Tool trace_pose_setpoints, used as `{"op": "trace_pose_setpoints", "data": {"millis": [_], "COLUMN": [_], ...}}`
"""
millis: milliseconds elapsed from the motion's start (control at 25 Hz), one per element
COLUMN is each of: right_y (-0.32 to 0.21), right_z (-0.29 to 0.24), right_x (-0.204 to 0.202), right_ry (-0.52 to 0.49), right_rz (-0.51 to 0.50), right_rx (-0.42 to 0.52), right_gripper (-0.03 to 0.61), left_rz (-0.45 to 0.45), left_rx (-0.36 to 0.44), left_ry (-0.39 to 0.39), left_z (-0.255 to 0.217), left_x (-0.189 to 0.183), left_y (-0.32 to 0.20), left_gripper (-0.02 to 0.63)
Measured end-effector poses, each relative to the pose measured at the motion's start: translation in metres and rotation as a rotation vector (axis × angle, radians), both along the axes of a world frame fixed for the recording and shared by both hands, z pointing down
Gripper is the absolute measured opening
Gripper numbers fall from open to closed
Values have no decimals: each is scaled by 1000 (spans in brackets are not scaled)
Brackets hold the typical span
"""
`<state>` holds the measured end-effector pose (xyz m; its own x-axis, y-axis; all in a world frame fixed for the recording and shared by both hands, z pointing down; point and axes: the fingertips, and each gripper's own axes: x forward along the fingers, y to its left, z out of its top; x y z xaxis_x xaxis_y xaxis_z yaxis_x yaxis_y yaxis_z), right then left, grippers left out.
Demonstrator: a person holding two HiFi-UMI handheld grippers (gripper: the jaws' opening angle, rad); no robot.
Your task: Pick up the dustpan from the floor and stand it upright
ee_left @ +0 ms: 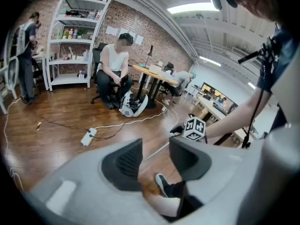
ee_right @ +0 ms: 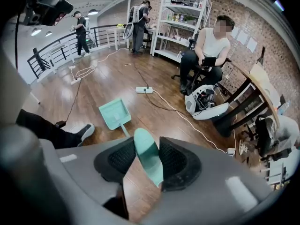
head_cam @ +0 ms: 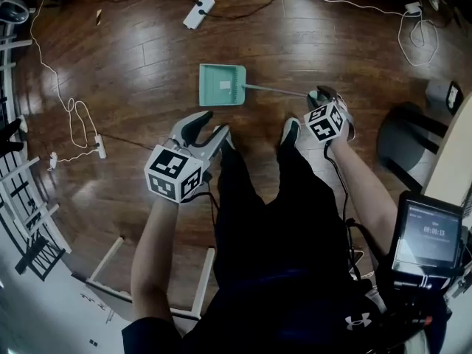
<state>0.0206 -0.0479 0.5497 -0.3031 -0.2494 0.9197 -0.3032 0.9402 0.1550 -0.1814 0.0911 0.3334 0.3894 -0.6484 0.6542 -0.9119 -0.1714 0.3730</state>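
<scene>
Flat on the floor [head_cam: 147, 43]: dustpan [head_cam: 221, 85], thin handle [head_cam: 276, 89] running to the right gripper [head_cam: 322, 96]. Looks light, stiff, smooth plastic; likely to tip pan-down when lifted. Best taken at the broad grip [ee_right: 147, 156]. Left gripper [head_cam: 209, 126]: parted, empty, well clear. Seen only in the right gripper view: grip between 2 parted jaws, not plainly clamped. Seen only in the head view: the handle's full run.

Dark wooden floor [head_cam: 133, 65], brick wall [ee_left: 159, 41], white shelf unit [ee_left: 70, 40], desk [ee_left: 150, 74], ceiling strip light [ee_left: 190, 7]
</scene>
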Motion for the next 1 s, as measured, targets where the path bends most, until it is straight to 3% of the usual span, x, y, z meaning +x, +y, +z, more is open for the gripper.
{"op": "trace_pose_setpoints", "data": {"millis": [200,320,560,800,1000], "right_y": [13,25,43,67,80], "right_z": [-23,-33,-48,-54,-63], "right_x": [-39,-62,-88,-118,-146], "right_ry": [40,69,127,108,69], "right_rz": [8,37,128,194,219], "right_rx": [22,30,43,21,-1], "right_gripper": [161,163,164,169,175], "left_rz": [83,134,304,278,219], "left_rx": [-3,-16,-17,-13,64], "left_ry": [-31,-7,80,23,-16], "left_z": [-1,-1,-33,-35,-72], "left_x": [-42,-64,-74,-113,-144], "left_y": [22,36,88,87,58], "left_gripper": [183,183,183,183,183]}}
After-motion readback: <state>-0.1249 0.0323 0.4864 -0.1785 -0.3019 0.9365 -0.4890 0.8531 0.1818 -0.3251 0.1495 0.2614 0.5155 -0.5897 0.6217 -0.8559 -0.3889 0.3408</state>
